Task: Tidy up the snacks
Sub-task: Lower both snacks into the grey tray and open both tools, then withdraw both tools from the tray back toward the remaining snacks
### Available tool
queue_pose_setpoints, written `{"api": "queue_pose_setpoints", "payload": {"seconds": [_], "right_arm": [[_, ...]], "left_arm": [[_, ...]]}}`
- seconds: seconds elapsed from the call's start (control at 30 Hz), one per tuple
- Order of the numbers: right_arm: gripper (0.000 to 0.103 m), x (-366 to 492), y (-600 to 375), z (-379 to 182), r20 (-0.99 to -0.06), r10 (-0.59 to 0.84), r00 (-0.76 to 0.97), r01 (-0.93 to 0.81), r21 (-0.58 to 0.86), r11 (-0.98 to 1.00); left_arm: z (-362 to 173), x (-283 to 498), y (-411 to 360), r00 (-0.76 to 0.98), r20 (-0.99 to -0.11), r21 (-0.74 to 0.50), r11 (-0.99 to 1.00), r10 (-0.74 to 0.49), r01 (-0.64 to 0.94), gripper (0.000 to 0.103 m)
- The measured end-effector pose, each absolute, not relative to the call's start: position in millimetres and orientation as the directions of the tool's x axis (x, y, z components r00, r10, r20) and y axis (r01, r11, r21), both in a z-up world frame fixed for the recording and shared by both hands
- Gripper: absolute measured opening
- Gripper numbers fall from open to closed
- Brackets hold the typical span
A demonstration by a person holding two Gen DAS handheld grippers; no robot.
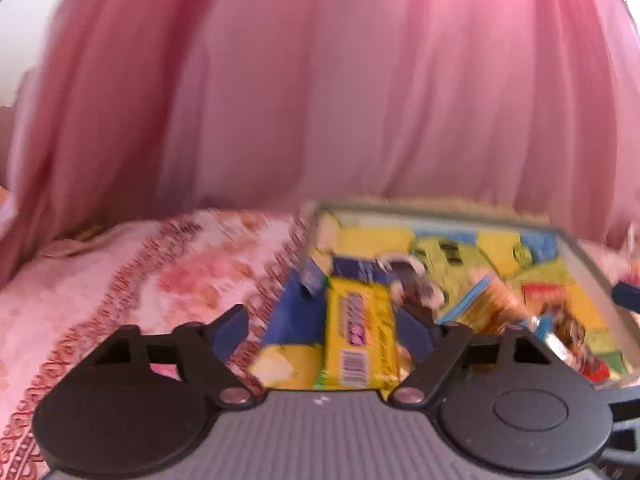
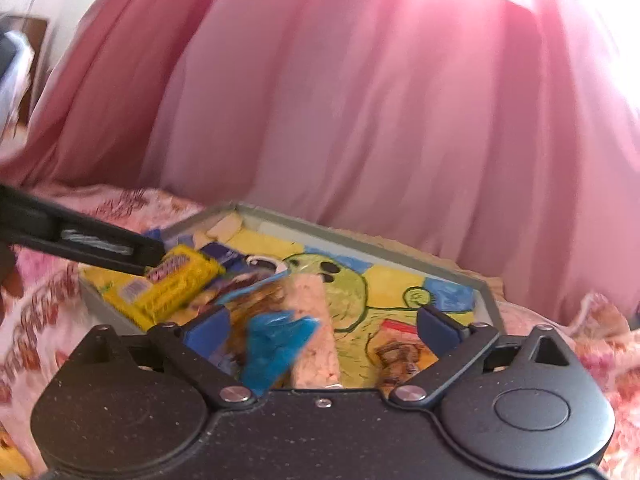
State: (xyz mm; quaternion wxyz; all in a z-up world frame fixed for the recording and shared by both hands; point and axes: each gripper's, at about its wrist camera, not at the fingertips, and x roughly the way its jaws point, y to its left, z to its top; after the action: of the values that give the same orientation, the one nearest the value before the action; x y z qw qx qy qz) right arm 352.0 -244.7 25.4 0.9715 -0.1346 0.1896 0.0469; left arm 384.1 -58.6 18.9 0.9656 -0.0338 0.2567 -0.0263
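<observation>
Right wrist view: several snacks already inside the grey-rimmed tray (image 2: 360, 240) on the bed, among them a yellow packet (image 2: 176, 284) and a clear-wrapped bar (image 2: 314, 332); more may remain unseen. Right gripper (image 2: 320, 328) fingers spread wide over the bar, gripping nothing. Left gripper (image 1: 326, 332) fingers wide astride the yellow packet, apparently not clamping; open tray floor farther right, raised rim all round.

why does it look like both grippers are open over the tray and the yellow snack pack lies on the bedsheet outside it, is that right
Not quite. The yellow snack pack lies inside the tray, at its left end, as the right wrist view shows. Both grippers, left and right, are open over it.
</observation>
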Motion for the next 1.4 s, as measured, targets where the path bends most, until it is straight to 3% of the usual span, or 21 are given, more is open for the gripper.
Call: {"api": "queue_pose_setpoints", "payload": {"seconds": [0.13, 0.23, 0.33, 0.63, 1.07, 1.4], "right_arm": [[0.101, 343, -248, 42, -0.389, 0.037, 0.92, -0.124, -0.201, 0.972], [0.102, 324, -250, 59, -0.347, 0.035, 0.937, -0.101, -0.174, 0.98], [0.102, 298, -255, 75, -0.309, 0.039, 0.95, -0.082, -0.129, 0.988], [0.102, 215, -266, 111, -0.237, 0.058, 0.97, -0.068, -0.033, 0.997], [0.102, 101, -263, 133, -0.235, 0.024, 0.972, -0.034, -0.04, 0.999], [0.102, 40, -264, 108, -0.267, -0.024, 0.963, 0.017, -0.031, 0.999]], "left_arm": [[37, 371, -51, 0.876, -0.479, -0.076, 0.997, -0.045, 0.009, 0.09], [53, 353, -44, 0.891, -0.452, -0.094, 0.996, -0.038, -0.005, 0.101], [64, 335, -34, 0.904, -0.427, -0.13, 0.991, -0.036, -0.022, 0.102], [93, 260, -13, 0.935, -0.354, -0.169, 0.985, -0.034, -0.028, 0.103], [105, 169, -14, 0.921, -0.369, -0.222, 0.974, -0.127, 0.045, 0.103], [84, 118, -12, 0.902, -0.402, -0.206, 0.975, -0.159, 0.08, 0.103]]}}
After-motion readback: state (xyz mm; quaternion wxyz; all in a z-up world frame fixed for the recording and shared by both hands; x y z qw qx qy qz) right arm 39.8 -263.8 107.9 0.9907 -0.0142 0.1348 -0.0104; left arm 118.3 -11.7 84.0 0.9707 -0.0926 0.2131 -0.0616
